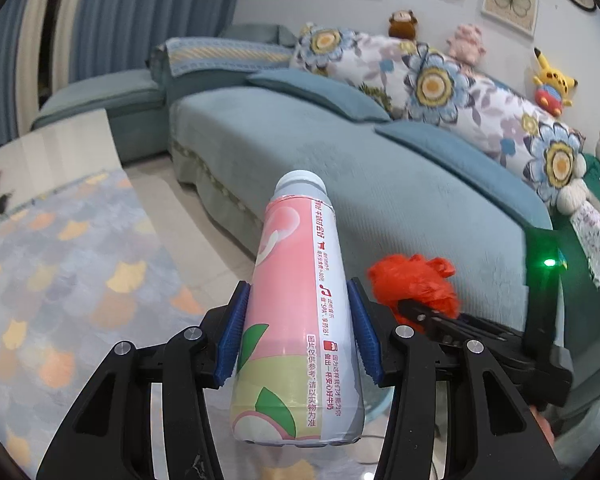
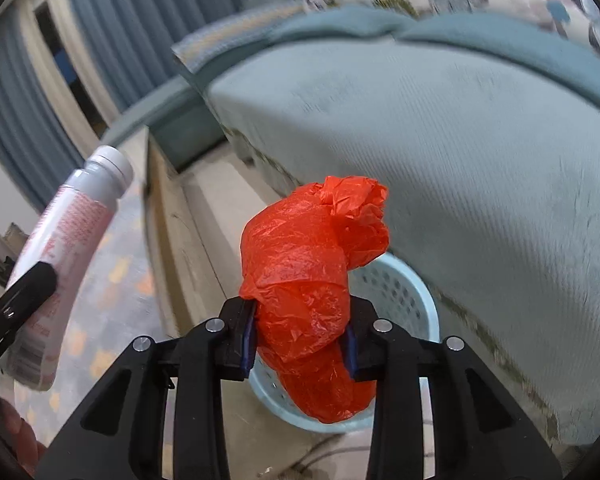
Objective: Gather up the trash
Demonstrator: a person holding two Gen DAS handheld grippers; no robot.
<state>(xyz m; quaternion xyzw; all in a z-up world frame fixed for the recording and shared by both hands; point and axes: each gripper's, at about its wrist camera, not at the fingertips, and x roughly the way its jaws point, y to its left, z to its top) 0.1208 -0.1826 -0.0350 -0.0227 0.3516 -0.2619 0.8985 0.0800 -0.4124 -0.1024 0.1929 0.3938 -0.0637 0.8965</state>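
My left gripper (image 1: 298, 328) is shut on a pink and green drink bottle (image 1: 296, 320) with a white cap, held in the air. The bottle also shows at the left of the right wrist view (image 2: 64, 248). My right gripper (image 2: 300, 344) is shut on a crumpled red plastic bag (image 2: 312, 276), held above a light blue perforated basket (image 2: 396, 292) on the floor by the sofa. The red bag (image 1: 416, 284) and the right gripper show just right of the bottle in the left wrist view.
A teal sofa (image 1: 340, 160) with floral cushions (image 1: 440, 84) and plush toys fills the right side. A patterned rug (image 1: 60, 264) covers the floor at left. Blue curtains (image 1: 120, 12) hang behind. A cable lies on the floor near the basket (image 2: 320, 452).
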